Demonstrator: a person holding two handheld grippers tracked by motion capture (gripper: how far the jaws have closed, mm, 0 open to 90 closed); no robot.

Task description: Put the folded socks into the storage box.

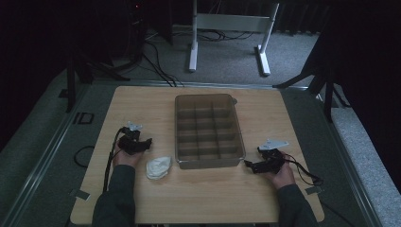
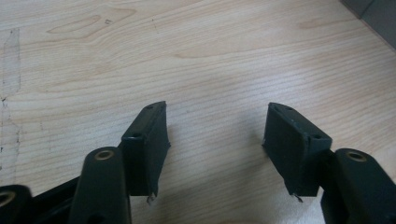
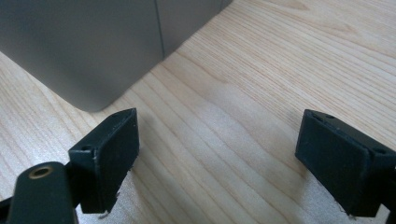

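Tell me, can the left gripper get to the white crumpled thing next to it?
Probably yes. The left gripper has its jaws open and empty, and the white crumpled thing lies close beside it on bare table, with nothing between them.

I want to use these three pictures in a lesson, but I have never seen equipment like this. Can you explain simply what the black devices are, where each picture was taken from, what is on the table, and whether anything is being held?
There is no robot here: a person sits at a wooden table holding a hand-operated gripper in each hand, the left gripper and the right gripper.

The wide picture comes from a camera above the table. The two close pictures come from cameras on each gripper, looking along its two black jaws.

On the table stand a grey tray split into compartments and, beside the left gripper, a crumpled white thing, perhaps cloth.

Nothing is held: both pairs of jaws stand open over bare wood. The right gripper is near the tray's corner.
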